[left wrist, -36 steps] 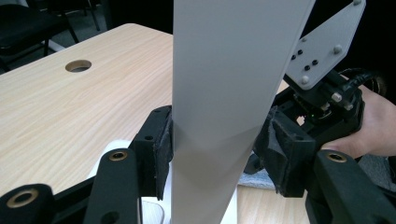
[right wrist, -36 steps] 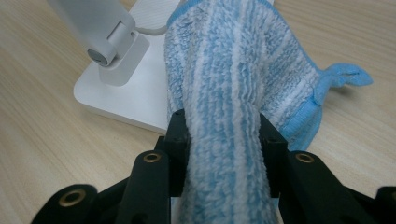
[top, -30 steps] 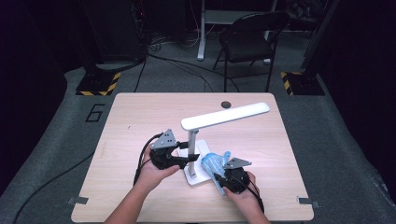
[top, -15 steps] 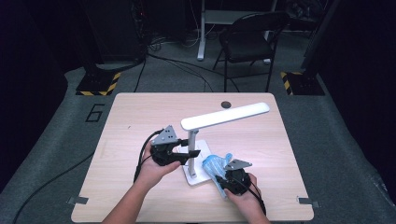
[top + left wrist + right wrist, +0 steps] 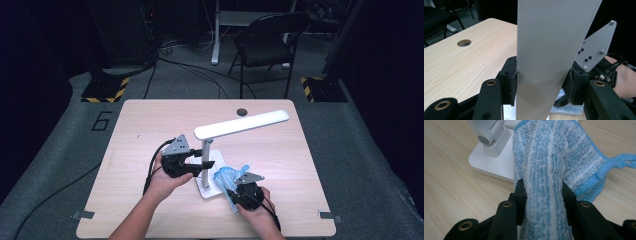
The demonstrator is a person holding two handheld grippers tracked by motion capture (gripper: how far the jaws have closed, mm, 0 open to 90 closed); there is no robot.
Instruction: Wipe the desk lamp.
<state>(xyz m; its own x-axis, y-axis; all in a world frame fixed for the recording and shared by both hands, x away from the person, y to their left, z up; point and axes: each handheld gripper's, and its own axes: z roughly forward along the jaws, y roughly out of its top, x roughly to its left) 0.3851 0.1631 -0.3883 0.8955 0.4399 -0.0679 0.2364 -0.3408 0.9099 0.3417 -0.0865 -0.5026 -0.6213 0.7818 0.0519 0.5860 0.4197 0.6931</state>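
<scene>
Cloth [image 5: 546, 170] comes first for us, blue with white stripes, bunched between the jaws of the right gripper [image 5: 239, 196], which pinch it; those jaws have just been closing further on it. In the right gripper view we see the cloth draped from the jaws up over the near corner of the white lamp base [image 5: 492, 166], its blue hem and a loop trailing onto the table [image 5: 454, 195]. From the high view we find this gripper at the near edge, just right of the base [image 5: 207, 189], with the cloth [image 5: 226, 176] lying on the base's right side.

A little farther in, the left gripper [image 5: 197, 165] clamps the lamp's upright post [image 5: 205, 160] from the left; in the left gripper view we see both pads pressed on the grey post [image 5: 549, 57]. The lamp head [image 5: 242, 124] slants right and away above them.

Beyond that we see a round hole [image 5: 242, 111] in the table near its far edge. On the floor at the far left corner we read a painted "6" [image 5: 102, 120]. Farther back stand a dark chair [image 5: 267, 42] and two bases with yellow-black stripes [image 5: 105, 90]
</scene>
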